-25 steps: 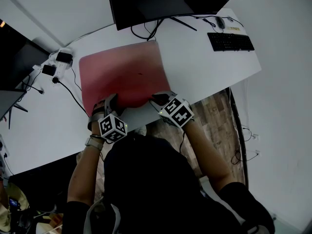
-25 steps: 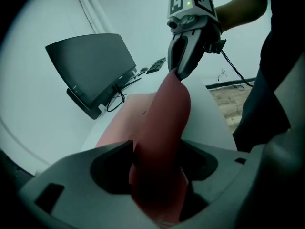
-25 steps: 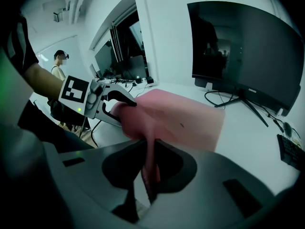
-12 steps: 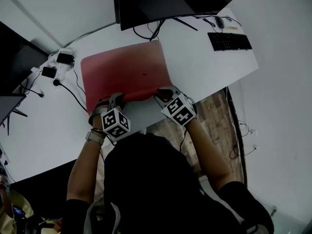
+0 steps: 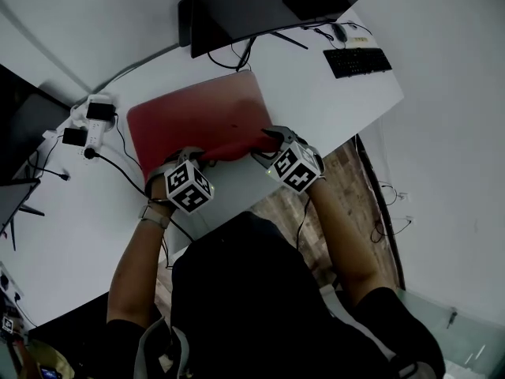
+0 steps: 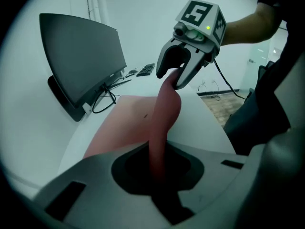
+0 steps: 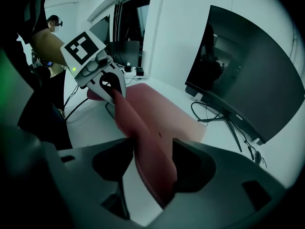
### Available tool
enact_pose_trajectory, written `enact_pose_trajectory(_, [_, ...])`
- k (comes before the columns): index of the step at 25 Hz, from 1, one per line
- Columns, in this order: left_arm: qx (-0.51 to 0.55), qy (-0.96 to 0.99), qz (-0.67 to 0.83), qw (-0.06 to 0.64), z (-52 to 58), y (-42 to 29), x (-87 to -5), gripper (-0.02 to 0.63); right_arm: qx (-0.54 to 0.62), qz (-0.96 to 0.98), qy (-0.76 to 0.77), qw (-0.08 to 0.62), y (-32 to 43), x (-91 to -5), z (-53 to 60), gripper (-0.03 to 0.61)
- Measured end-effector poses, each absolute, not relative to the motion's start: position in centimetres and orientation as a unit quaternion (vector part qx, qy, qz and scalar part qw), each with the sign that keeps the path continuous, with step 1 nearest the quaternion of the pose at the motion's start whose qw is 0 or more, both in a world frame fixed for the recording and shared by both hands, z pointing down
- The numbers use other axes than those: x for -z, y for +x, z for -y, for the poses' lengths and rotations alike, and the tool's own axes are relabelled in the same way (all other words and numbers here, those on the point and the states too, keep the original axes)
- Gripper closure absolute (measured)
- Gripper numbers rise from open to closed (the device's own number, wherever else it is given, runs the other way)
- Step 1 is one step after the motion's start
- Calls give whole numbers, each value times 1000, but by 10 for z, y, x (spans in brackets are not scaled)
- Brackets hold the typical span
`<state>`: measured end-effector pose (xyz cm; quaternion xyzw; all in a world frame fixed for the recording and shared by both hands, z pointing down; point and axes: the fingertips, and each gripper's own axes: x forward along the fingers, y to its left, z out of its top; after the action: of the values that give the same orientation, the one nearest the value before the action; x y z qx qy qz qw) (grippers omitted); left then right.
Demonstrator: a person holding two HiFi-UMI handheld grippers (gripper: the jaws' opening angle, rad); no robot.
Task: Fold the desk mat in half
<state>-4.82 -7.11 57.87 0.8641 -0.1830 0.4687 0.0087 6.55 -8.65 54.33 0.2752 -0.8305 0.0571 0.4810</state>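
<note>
At desk (image 5: 331, 109) | left tool (image 5: 195, 156) just clenched on desk mat (image 5: 197, 117) | right tool (image 5: 266, 144) loosening around it

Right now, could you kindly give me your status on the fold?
Left claw just closed, clamped on desk mat, near edge. Right claw just opened, mat edge between its jaws. Near edge lifted; monitor just beyond far edge.

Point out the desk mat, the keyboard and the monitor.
desk mat (image 5: 197, 117), head view: on its flat red surface, near the middle.
keyboard (image 5: 357, 61), head view: on the middle of its black key field.
monitor (image 5: 252, 6), head view: on its dark panel, above the stand.
</note>
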Motion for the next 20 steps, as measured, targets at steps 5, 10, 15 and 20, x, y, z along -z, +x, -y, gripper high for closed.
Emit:
enact_pose_trajectory(5, [-463, 869, 172, 7, 79, -49, -575, 569, -47, 827, 272, 490, 68, -530, 91, 299])
enact_pose_trajectory(10, [-463, 871, 165, 6, 87, -48, -572, 569, -37, 830, 257, 494, 69, -519, 95, 285])
enact_pose_trajectory(15, [-468, 868, 165, 10, 99, -49, -571, 568, -31, 838, 221, 498, 70, -519, 109, 284])
enact_pose_trajectory(20, [-475, 861, 178, 29, 117, -53, -568, 568, -14, 842, 172, 510, 71, -529, 133, 285])
